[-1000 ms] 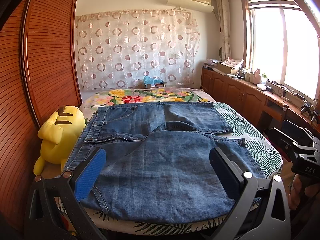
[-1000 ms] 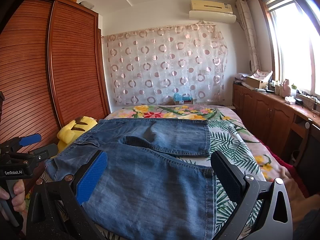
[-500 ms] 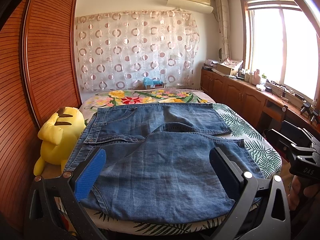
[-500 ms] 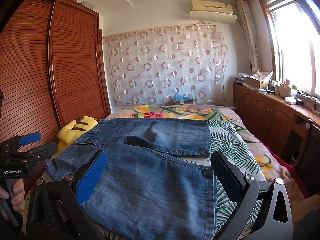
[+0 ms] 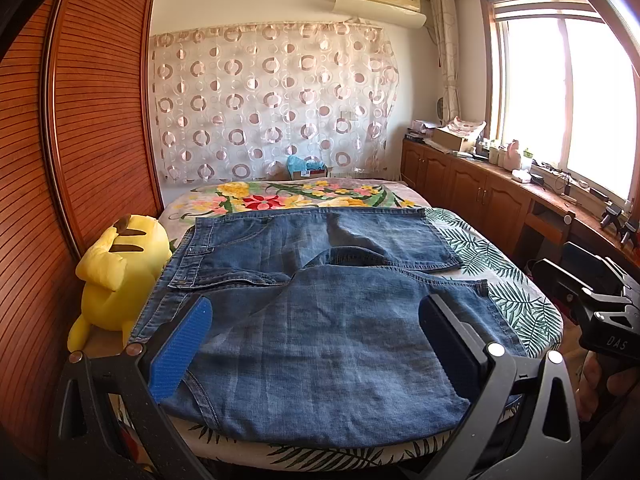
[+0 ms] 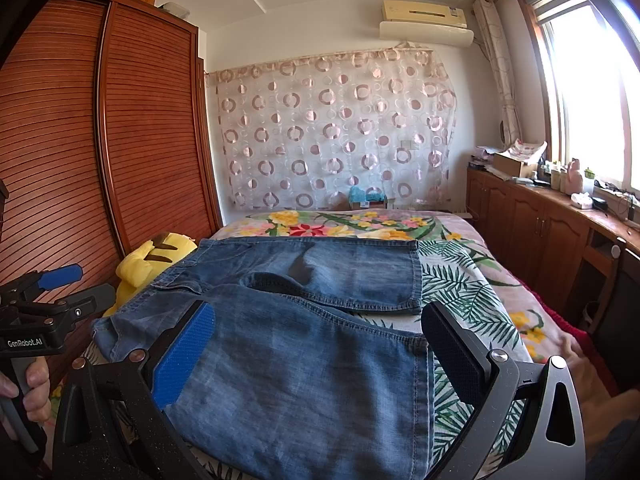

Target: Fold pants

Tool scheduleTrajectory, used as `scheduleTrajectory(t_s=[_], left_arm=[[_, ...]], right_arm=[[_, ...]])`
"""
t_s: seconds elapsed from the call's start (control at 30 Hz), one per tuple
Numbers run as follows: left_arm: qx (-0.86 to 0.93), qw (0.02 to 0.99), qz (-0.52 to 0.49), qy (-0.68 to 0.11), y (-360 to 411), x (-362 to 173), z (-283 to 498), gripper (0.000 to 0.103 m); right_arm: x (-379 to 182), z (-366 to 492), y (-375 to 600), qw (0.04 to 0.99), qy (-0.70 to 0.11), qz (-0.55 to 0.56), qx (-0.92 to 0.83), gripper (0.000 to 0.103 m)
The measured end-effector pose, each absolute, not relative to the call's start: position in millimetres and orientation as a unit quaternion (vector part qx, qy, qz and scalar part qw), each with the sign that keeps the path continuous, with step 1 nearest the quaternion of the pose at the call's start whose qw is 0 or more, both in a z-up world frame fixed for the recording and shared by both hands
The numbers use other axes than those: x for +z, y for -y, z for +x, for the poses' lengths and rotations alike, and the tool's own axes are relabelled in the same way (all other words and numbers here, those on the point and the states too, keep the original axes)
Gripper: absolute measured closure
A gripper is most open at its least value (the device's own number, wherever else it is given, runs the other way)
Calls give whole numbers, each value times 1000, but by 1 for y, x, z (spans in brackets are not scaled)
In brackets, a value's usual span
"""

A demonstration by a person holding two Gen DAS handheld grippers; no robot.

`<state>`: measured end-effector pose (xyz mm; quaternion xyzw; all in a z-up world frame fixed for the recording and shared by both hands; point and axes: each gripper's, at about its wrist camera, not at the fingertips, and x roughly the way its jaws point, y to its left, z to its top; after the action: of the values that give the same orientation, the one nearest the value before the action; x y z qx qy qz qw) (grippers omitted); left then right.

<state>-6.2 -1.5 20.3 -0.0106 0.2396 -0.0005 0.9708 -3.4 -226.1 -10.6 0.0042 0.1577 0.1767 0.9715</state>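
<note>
The bed [image 5: 516,292], under a floral and leaf-print cover, carried the blue denim pants [image 5: 320,320] spread flat across its near half, waistband at left. A yellow plush toy [image 5: 120,276] lay beside the waistband. The left gripper [image 5: 316,344] and right gripper [image 6: 316,344] hovered over the near pant leg, jaws wide apart, holding nothing.

The right tongs [image 6: 316,356] hang with their jaws spread wide over the blue jeans [image 6: 296,320], gripping nothing. The jeans lie flat on the flowered bed [image 6: 472,280], one leg beneath the tongs, the other beyond them. Off to their left, a hand [image 6: 28,388] holds the left tongs [image 6: 76,286], near a yellow plush toy [image 6: 156,260].
</note>
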Motion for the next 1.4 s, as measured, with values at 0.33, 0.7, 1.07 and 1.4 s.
scheduleTrajectory(t_s=[0.33,0.7,1.07,1.4], left_arm=[[2,969,-13,-248,-4,19,-4,0],[39,963,-26,-267,-48,-4,7,0],[72,956,-42,-281,-98,-29,10,0],[93,947,-69,-300,-142,-47,8,23]], right_arm=[[-13,-1,227,971,-162,3,177,0],[-26,15,234,967,-190,-9,169,0],[-32,28,236,962,-223,-16,156,0],[-33,28,242,959,-245,-21,144,0]])
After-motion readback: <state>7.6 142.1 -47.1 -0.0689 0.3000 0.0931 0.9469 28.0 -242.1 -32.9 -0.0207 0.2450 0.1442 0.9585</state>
